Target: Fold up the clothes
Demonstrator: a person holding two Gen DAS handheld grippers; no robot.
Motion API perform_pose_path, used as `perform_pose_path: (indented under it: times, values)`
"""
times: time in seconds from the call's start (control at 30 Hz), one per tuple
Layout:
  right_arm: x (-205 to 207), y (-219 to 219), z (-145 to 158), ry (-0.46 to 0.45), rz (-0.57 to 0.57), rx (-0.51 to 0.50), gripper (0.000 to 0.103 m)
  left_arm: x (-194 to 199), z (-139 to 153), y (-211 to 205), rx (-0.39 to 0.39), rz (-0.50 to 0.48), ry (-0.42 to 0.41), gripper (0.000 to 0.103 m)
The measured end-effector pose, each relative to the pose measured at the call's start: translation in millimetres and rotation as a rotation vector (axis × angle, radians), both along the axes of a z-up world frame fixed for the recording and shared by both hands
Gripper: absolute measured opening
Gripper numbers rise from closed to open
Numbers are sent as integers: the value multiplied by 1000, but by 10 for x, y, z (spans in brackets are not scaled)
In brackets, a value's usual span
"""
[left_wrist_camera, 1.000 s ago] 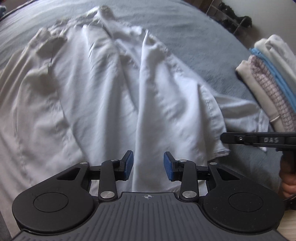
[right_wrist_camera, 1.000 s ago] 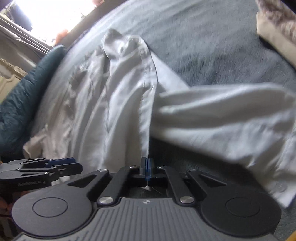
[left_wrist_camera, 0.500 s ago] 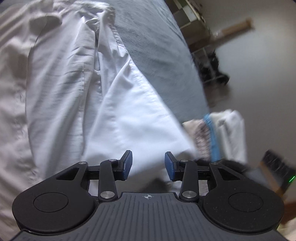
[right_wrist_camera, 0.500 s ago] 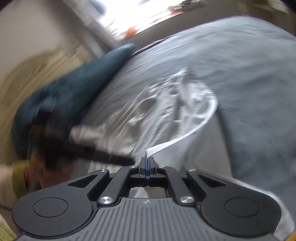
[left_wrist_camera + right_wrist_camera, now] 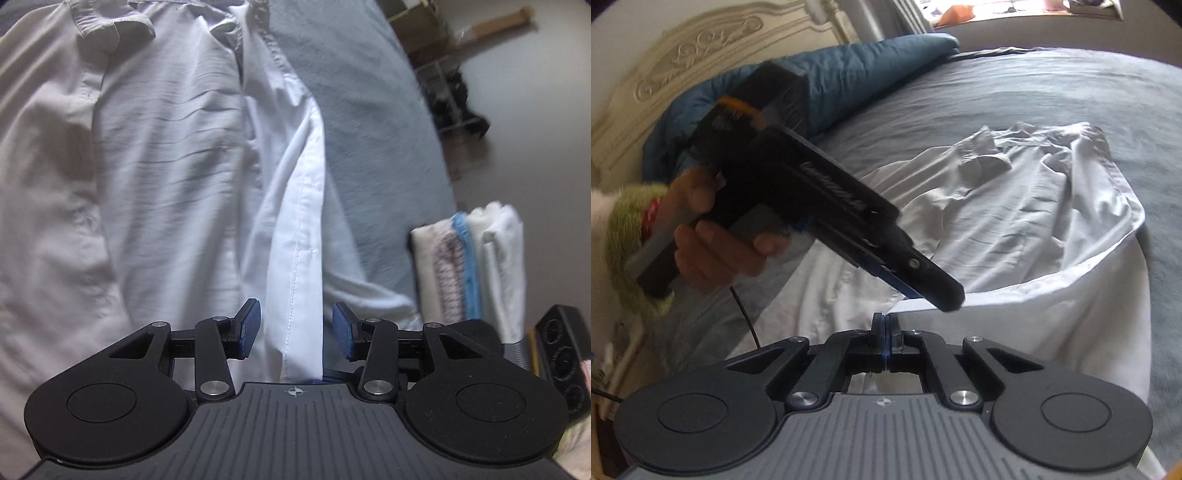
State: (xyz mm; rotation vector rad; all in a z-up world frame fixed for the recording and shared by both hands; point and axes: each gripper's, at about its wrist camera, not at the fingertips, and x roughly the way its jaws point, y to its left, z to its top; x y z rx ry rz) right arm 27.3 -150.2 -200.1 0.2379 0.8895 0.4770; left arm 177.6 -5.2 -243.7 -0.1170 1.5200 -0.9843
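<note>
My right gripper is clamped on the hem of the white shirt spread on the bed, while my left gripper, jaws opening, straddles the stitched placket at twelve o'clock untouched: light, limp cloth, best pinched at seams.

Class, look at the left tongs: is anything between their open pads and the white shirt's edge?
Nothing visible. The left tongs are opening, and the white shirt edge hangs between the pads, neither pressing it. The right tongs grip the same edge.
</note>
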Motion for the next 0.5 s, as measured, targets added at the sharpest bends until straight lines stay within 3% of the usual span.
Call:
perform_pose_path:
  times: [0.27, 0.3, 0.37, 0.43, 0.5]
  values:
    - [205, 273, -206, 18, -18, 9, 4, 196, -252, 164, 144, -77, -27, 40]
    - [217, 291, -225, 23, -26, 15, 4, 210, -299, 184, 157, -75, -17, 35]
    - [211, 295, -247, 40, -62, 39, 10, 223, -397, 223, 182, -69, 2, 31]
    - [147, 223, -258, 80, -112, 119, 28, 222, -472, 264, 197, -66, 17, 31]
    - [23, 94, -311, 144, -186, 249, 33, 212, -548, 313, 211, -68, 23, 31]
